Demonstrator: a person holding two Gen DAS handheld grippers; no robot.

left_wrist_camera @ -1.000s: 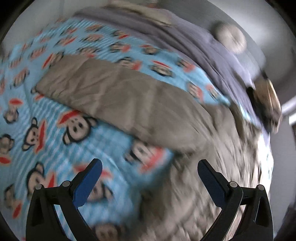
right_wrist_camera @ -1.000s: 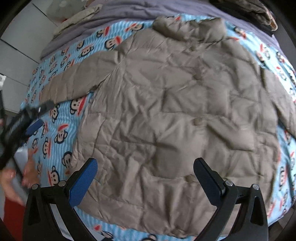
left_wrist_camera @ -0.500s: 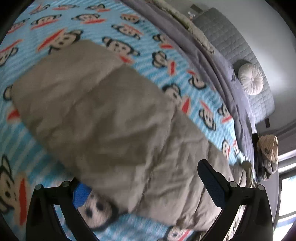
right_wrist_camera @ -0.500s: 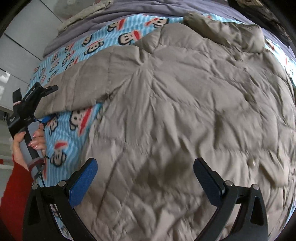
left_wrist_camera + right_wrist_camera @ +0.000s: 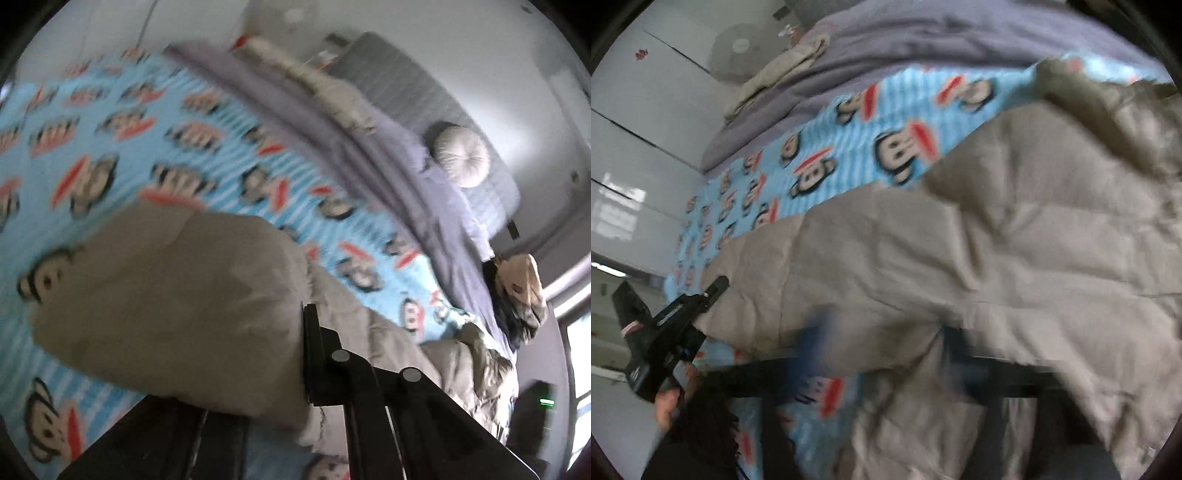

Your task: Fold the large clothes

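The grey puffy coat point(image 5: 997, 258) lies on the monkey blanket point(image 5: 886, 122). Its sleeve point(image 5: 166, 302) runs long toward the lower left. The left tool point(image 5: 713, 291) pinches the sleeve end. The right tool point(image 5: 886, 350) is blurry, so I cannot tell its grip.

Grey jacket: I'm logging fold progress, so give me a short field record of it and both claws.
garment: grey quilted jacket
surface: monkey-print blanket, under the jacket
sleeve: jacket sleeve, bunched against one claw finger in the left wrist view
left claw: left claw, closed on the sleeve end
right claw: right claw, at the jacket body; too blurred to judge its grip
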